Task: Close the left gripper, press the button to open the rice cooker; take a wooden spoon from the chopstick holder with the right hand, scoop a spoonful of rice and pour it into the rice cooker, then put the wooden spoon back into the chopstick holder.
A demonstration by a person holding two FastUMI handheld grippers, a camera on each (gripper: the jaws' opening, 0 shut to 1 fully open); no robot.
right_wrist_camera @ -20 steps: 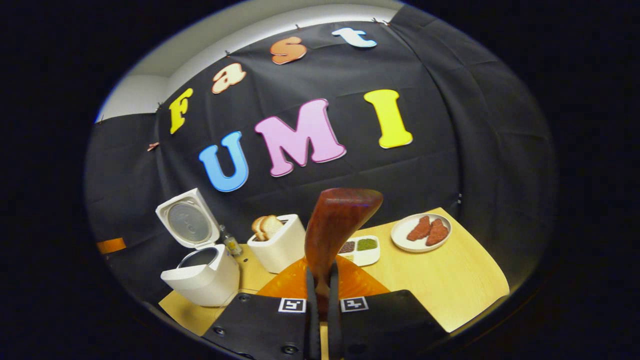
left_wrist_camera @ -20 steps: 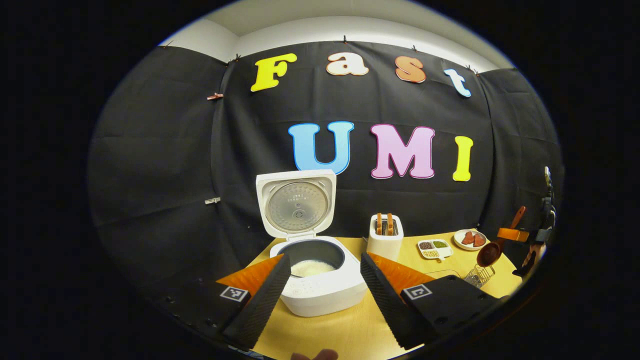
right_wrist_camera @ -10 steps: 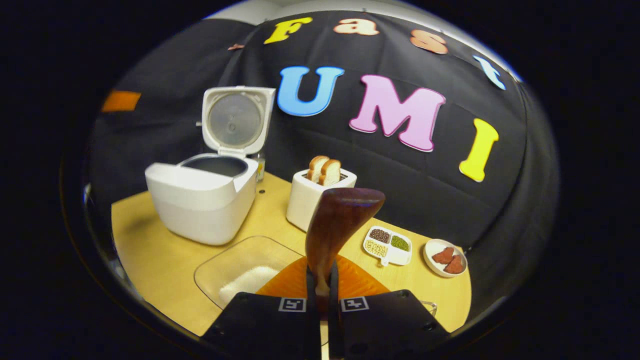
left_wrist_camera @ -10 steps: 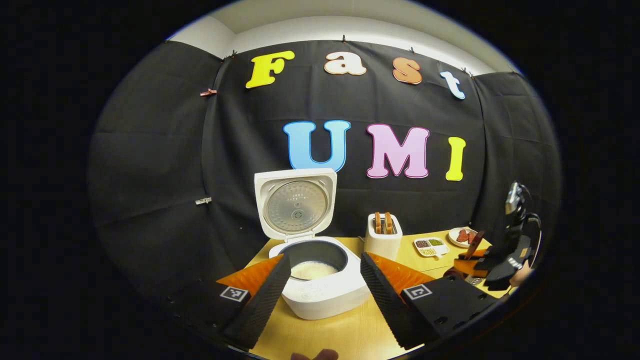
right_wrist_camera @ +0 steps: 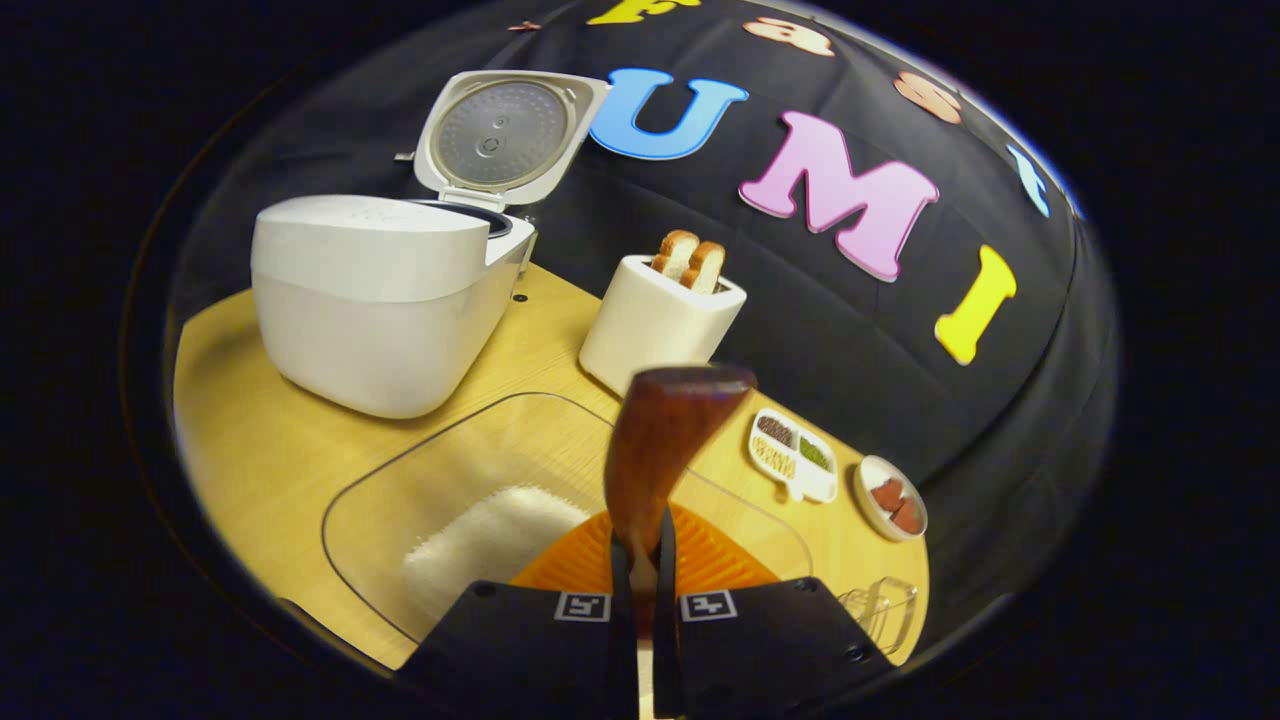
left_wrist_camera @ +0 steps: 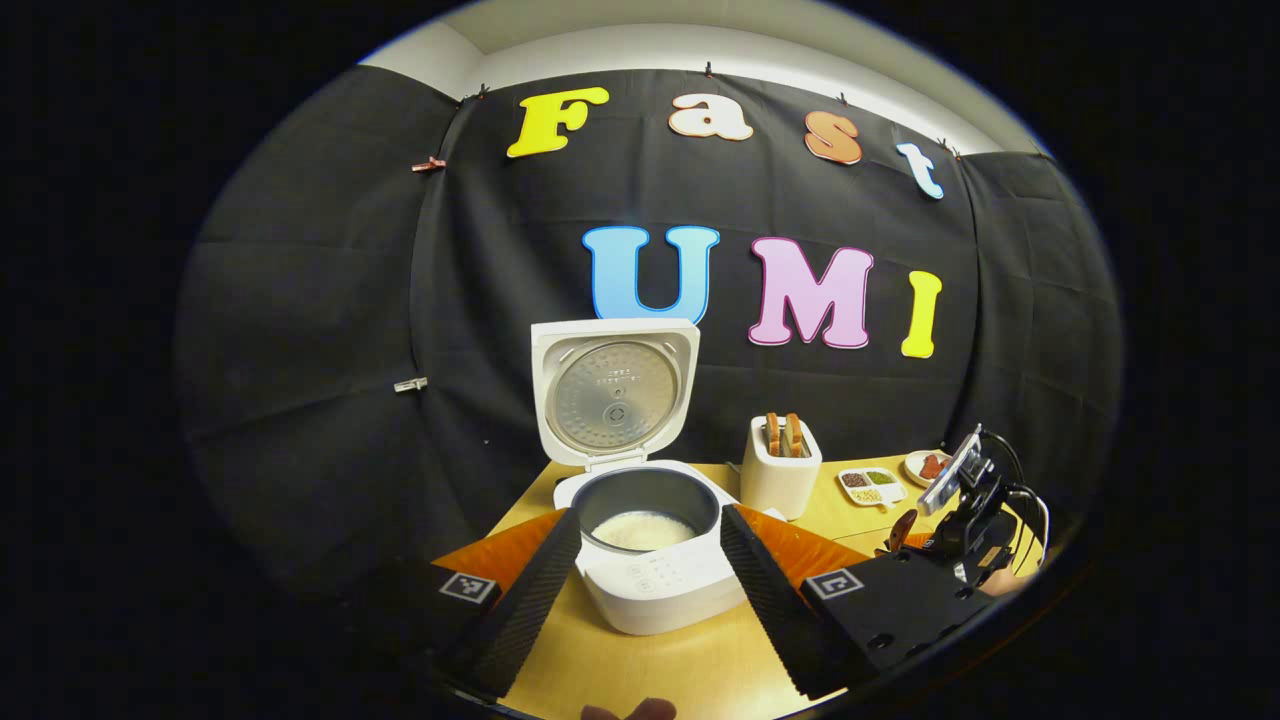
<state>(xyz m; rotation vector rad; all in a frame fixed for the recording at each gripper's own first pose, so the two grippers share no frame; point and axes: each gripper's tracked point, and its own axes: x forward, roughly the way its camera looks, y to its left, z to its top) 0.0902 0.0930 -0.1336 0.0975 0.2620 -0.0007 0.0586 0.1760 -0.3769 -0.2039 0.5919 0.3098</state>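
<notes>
While the wooden spoon [right_wrist_camera: 660, 440] is pinched by its handle between the fingers of the right claw [right_wrist_camera: 645, 560], we see its bowl raised above the clear tray [right_wrist_camera: 400, 480], which holds a heap of rice [right_wrist_camera: 480, 545] on the table [right_wrist_camera: 250, 430]. Beyond the tray stands the rice cooker [right_wrist_camera: 370, 300], its lid [right_wrist_camera: 500, 130] swung upright. In the left gripper view, the left claw [left_wrist_camera: 645, 570] is spread wide, one finger on each side of the rice cooker without touching it, and white rice lies in the inner pot [left_wrist_camera: 645, 500]. Beside the cooker we note a toaster [right_wrist_camera: 660, 320] with two bread slices, a divided dish [right_wrist_camera: 795, 455] of beans, and a small plate [right_wrist_camera: 890, 495]. A wire chopstick holder [right_wrist_camera: 880, 610] sits at the right claw's side.
</notes>
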